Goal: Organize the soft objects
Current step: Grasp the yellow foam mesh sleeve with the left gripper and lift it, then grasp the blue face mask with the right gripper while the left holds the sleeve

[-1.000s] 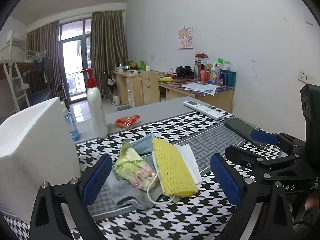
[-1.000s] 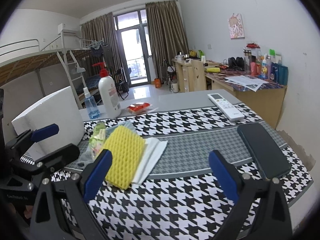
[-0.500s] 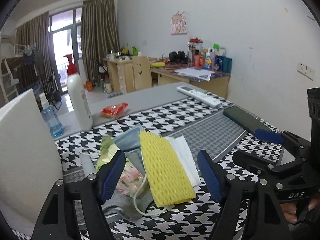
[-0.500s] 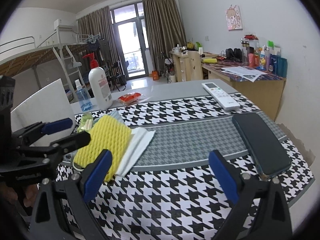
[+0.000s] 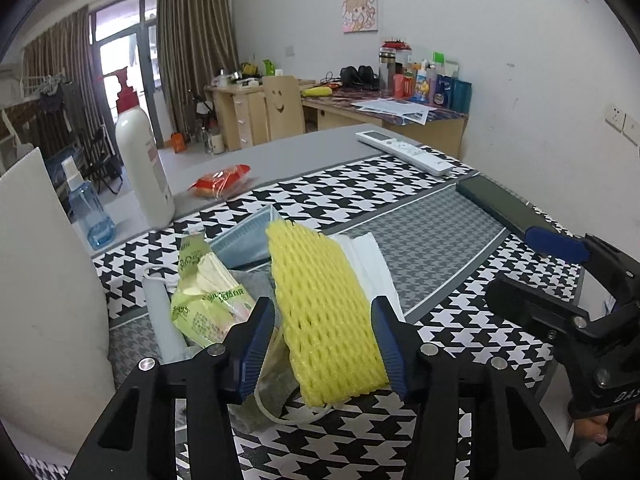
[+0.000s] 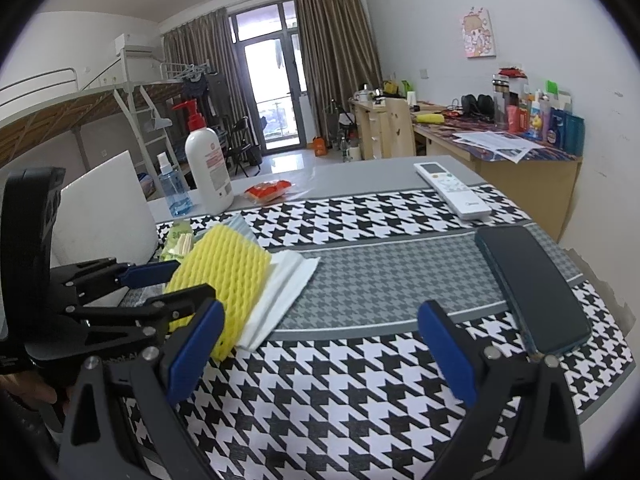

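Indoors, a houndstooth tablecloth [image 6: 360, 400] covers the table, with a white foam box [image 5: 36, 300] at its left edge. Near that box a yellow foam net sleeve [image 5: 320, 312] lies on top of a small heap: folded white tissue [image 5: 372, 264], a green snack packet [image 5: 204, 300], a blue face mask [image 5: 244, 240]. Jaws of the left gripper [image 5: 324, 352] are closing on either side of the sleeve, the right pad at its edge. Open wide over bare cloth, the right gripper [image 6: 320, 356] holds nothing; a dark phone [image 6: 528, 288] lies just beside it.
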Motion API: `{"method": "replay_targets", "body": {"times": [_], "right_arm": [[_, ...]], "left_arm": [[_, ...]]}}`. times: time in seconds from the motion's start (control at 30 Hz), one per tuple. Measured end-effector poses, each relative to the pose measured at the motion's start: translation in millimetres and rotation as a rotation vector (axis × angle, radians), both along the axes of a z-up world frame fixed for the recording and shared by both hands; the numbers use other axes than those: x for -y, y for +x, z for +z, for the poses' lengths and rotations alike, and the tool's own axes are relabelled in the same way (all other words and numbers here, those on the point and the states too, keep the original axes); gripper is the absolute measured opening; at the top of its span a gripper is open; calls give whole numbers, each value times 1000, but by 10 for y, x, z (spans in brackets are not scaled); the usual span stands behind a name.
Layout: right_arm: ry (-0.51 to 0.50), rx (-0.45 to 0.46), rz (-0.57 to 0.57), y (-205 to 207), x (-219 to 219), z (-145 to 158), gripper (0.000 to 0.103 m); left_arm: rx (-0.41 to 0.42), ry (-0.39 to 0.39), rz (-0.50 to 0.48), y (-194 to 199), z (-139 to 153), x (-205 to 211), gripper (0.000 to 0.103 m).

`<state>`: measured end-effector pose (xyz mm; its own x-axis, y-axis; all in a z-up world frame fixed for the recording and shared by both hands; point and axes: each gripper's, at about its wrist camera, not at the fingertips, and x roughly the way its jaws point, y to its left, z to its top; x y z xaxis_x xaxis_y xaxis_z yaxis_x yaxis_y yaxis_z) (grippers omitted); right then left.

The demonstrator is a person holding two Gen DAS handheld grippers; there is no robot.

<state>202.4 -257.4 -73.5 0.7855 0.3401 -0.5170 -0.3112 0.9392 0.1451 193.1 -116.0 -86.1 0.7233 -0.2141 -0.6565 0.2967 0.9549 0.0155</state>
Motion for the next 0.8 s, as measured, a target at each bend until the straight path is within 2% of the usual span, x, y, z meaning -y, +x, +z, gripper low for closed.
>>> {"method": "replay_targets", "body": {"times": [0.07, 0.13, 0.2, 0.3, 0.63, 0.8], "right_arm": [[-5, -2, 7, 13, -20, 1, 99], [-10, -2, 14, 24, -36, 3, 99], [-14, -4, 18, 39, -42, 0, 99], [-5, -13, 17, 68, -33, -10, 99], [-11, -17, 21, 87, -82, -1, 99], [-20, -27, 38, 107, -174, -5, 99]], "left_arm": [[-4, -3, -4, 1, -7, 8, 44], [-14, -6, -4, 9, -23, 5, 27], [-26, -17, -1, 18, -36, -10, 17], [-19, -27, -7, -9, -12, -21, 12], [52, -56, -59, -265, 216, -68, 11], [86, -68, -21, -358, 314, -189, 11]]}}
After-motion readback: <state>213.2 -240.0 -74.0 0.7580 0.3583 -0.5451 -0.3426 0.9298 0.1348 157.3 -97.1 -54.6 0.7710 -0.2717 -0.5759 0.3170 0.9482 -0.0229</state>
